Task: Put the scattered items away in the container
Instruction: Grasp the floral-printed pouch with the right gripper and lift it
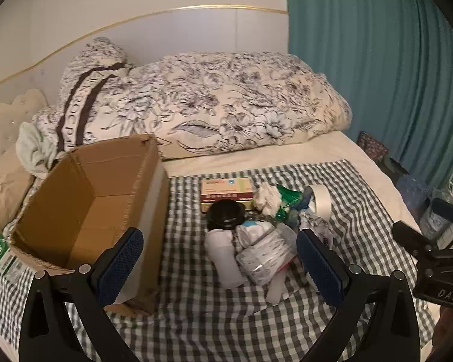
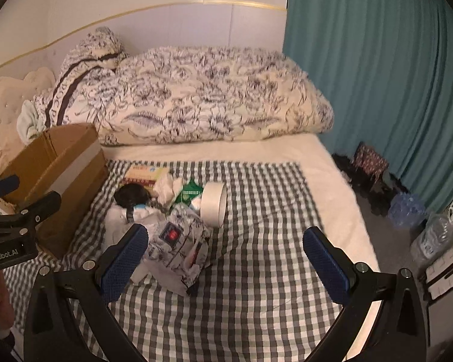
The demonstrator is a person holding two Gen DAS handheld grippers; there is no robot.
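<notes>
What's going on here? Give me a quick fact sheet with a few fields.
Setting: bed with checked cloth
Container: cardboard box, open, looks empty
Pile: tape roll, black lid, red-yellow carton, tissue, wrapped packets
Left tool: open, holding nothing
Right tool: open, holding nothing
Progress: nothing visibly in box yet

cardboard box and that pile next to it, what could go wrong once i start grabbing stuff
The pile is tight: the tape roll stands on edge and could roll off the checkered cloth if its neighbours get nudged. The black lid and crinkly patterned packet overlap other things, so one pinch may drag several along. The cardboard box sits on soft bedding, so bumping its near wall could tip or shift it. Both tools, left and right, are open.
</notes>
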